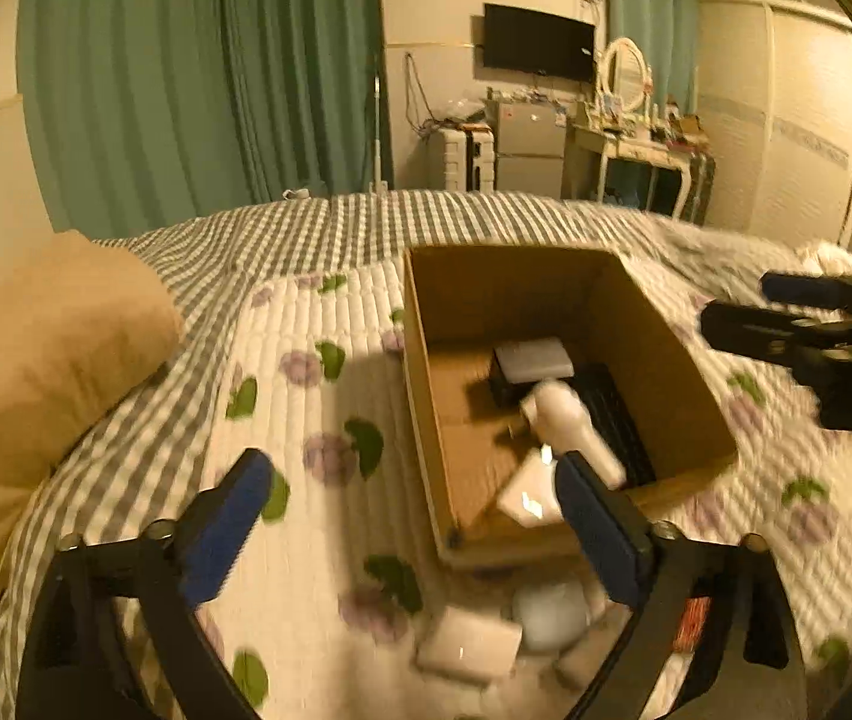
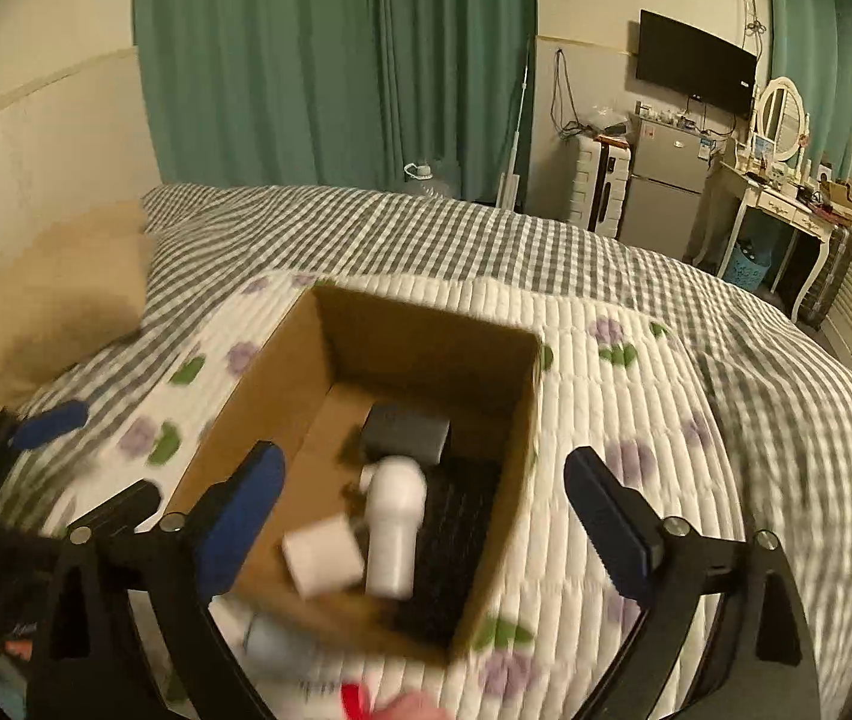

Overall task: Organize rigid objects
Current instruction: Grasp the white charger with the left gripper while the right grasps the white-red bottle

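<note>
Both my grippers spread wide over the cardboard box on the bed.

My left gripper (image 1: 414, 525) and my right gripper (image 2: 426, 513) hold nothing, their blue pads far apart. The cardboard box (image 2: 300, 372) sits on the floral quilt (image 2: 624, 396). Inside it lie a white handheld device (image 2: 393, 531), a white block (image 2: 321, 558), a dark grey box (image 2: 408, 435) and a black keyboard (image 2: 456, 534). More white objects (image 1: 468, 645) lie on the quilt just beside the box's near wall.
</note>
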